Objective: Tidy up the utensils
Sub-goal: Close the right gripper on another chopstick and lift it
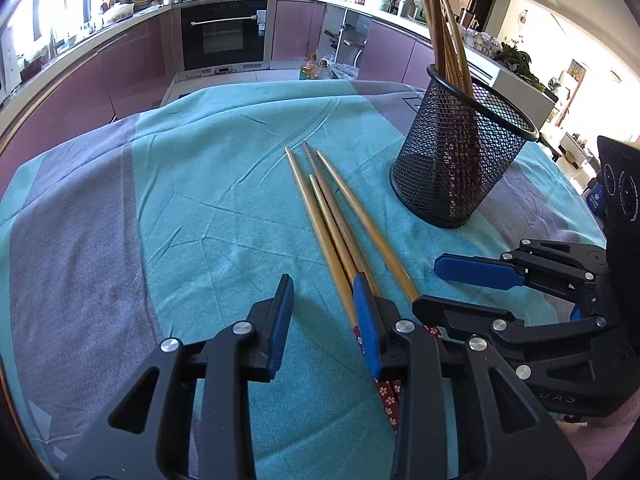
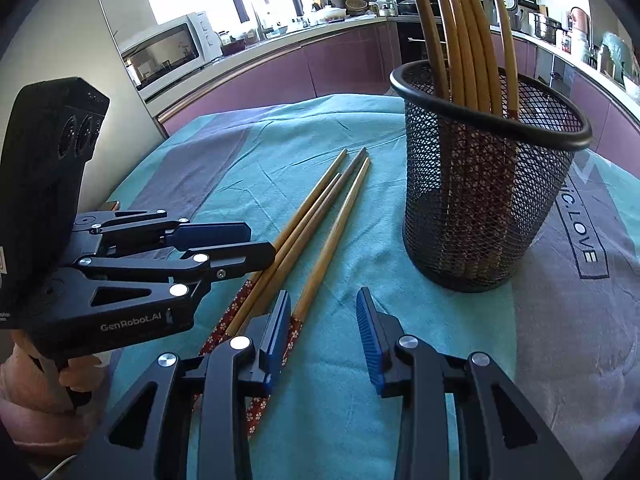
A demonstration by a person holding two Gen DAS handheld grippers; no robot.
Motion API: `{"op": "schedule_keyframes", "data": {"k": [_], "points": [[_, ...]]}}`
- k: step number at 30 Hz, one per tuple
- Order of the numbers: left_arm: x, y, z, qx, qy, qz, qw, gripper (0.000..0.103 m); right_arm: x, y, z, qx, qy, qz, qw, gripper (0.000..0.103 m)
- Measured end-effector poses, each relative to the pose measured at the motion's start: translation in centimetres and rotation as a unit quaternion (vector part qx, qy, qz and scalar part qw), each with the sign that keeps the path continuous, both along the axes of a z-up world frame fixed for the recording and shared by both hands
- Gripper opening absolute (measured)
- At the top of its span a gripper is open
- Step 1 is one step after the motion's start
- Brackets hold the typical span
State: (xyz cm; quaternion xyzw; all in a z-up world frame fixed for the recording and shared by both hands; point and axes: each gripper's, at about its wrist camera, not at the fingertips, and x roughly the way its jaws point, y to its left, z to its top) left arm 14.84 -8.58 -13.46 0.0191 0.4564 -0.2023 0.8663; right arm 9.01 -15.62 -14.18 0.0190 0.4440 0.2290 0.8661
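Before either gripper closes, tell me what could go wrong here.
1. The four chopsticks on the cloth lie bunched and overlapping, so a pinch may catch several or flick one away.
2. The left gripper and right gripper sit close together and could collide.
3. The mesh holder already holds chopsticks; a clumsy insertion might tip it.

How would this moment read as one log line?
left gripper: open, empty | right gripper: open, empty | chopsticks: four on cloth | mesh holder: partly filled
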Motion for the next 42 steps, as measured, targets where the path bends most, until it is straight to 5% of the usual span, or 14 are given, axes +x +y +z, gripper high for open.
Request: {"op": "schedule_keyframes", "data": {"k": [22, 31, 42], "points": [[1.7, -0.7, -0.5, 0.014, 0.011, 0.012, 0.9998, 0.02, 1.9, 1.0, -0.1, -0.019, -0.012, -0.009, 1.0, 0.031], [1.9, -0.7, -0.6, 0.0, 0.015, 0.021, 0.9997, 0.01, 2.2, 0.1, -0.3, 0.013, 0.004, -0.018, 1.0, 0.009], [0.1, 0.6, -0.3, -0.03, 0.02, 0.024, 0.999, 0.008, 0.7, -1.7, 0.5, 0.055, 0.002, -0.023, 0.998, 0.006]]}}
